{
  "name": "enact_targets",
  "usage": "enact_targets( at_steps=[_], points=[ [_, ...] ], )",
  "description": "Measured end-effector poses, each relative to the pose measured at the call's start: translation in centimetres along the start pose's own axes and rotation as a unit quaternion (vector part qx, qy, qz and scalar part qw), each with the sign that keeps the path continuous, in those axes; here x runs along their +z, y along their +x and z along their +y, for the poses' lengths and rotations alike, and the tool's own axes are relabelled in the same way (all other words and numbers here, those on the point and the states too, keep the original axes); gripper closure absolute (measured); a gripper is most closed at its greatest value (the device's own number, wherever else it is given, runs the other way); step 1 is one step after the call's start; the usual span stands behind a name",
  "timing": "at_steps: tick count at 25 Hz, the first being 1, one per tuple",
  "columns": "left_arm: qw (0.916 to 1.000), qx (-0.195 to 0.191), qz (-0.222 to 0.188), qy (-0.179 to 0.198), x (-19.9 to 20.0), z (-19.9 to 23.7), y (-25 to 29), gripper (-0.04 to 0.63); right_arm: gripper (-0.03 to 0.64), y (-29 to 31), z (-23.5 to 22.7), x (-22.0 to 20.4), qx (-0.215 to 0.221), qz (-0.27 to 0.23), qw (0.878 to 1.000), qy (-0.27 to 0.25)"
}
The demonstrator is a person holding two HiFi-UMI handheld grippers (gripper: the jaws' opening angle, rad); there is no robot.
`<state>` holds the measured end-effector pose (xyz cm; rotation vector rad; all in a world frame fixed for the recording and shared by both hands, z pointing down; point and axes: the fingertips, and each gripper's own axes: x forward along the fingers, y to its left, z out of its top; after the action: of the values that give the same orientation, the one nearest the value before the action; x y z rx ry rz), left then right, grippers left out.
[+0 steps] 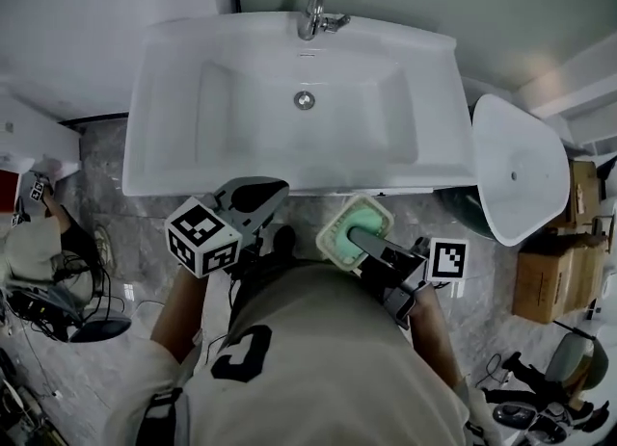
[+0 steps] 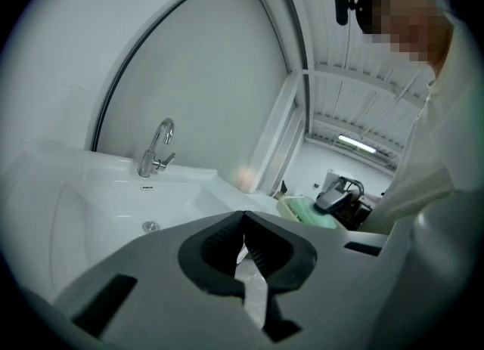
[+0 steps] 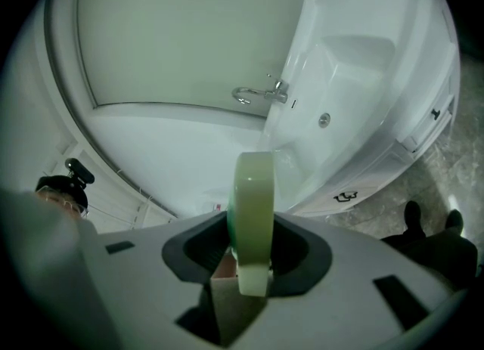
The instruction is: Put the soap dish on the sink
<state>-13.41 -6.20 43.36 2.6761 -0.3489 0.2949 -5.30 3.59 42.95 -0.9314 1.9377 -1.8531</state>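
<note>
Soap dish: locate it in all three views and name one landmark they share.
Head view: soap dish lower centre-right, before the sink's front edge.
Left gripper view: soap dish right of centre.
Right gripper view: soap dish centre, edge-on in the right tool.
Shared landmark: the faucet.

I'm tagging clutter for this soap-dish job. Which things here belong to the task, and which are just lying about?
Belongs to the job:
- soap dish, clamped in the right gripper
- sink, where it goes

Just lying about:
- loose white basin beside the sink
- cardboard boxes
- cables
- left gripper, shut and empty
</note>
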Motion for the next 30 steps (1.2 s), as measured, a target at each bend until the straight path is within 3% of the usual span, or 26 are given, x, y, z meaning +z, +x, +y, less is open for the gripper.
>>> enact_targets(
  at_steps=[3,10,15,17,30],
  points=[
    [0.9998,0.001,-0.014,-0.011,0.6,0.3,-1.1,0.575,0.471,1.6,0.5,-0.4,-0.001,0.018,1.0,-0.006],
    [0.9996,0.028,0.002,-0.003,-0.5,1.2,-3.1,0.575,0.471,3.9,1.0,-1.2,0.006,0.046,0.999,-0.013],
    [0.9988,0.006,-0.009,-0.048,-0.1,0.4,-2.4,0.575,0.471,4.7,1.1,-0.8,0.01,0.067,0.997,-0.021],
    [0.9989,0.006,-0.007,-0.045,0.4,-0.1,-1.7,0.575,0.471,4.3,1.2,-0.4,0.015,0.067,0.997,-0.02],
    [0.9983,0.052,0.025,-0.008,3.1,0.6,8.6,0.575,0.471,0.8,-0.9,9.5,0.044,0.082,0.996,-0.014]
  ],
)
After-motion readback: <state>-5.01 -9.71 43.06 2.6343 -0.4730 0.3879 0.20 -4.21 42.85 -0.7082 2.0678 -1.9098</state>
